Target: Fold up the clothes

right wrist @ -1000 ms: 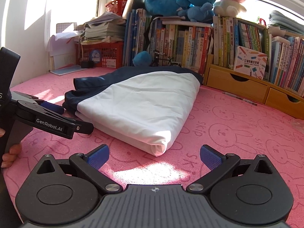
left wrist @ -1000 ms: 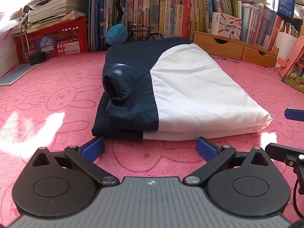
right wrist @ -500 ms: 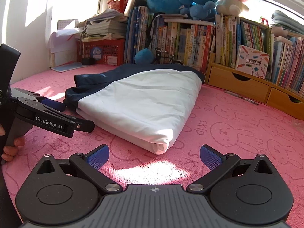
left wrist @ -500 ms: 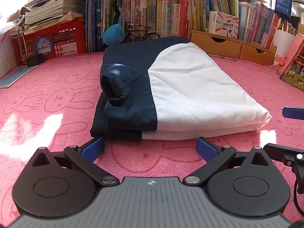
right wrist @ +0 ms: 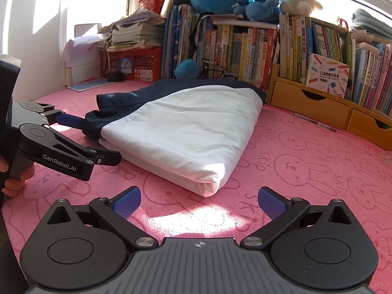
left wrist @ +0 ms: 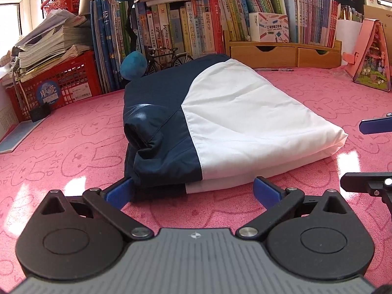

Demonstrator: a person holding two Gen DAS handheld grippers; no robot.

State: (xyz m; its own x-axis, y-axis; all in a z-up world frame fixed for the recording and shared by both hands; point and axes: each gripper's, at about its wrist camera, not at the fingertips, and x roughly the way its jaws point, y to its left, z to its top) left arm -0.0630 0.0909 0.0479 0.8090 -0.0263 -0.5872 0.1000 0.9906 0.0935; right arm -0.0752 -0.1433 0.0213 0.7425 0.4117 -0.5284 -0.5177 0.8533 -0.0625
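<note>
Pink rabbit-print cloth (left wrist: pixel 73 152) covers the surface, with books (left wrist: pixel 186 29) shelved along the back and a red crate (left wrist: pixel 58 83) to one side. On the cloth lies the garment (left wrist: pixel 220 122), navy and white, already folded into a thick pad.

Risks, as I judge them: the left gripper (left wrist: pixel 193 191) sits right at the pad's near edge, so closing there could catch only the top layers and pull the fold open (slick fabric slides easily). A one-sided lift could also let the white half sag or unroll, since the right gripper (right wrist: pixel 199 202) is short of the white corner.

Both grippers are spread wide and hold nothing. The left one's left finger (left wrist: pixel 120 192) looks to touch the navy edge; the right touches nothing.
</note>
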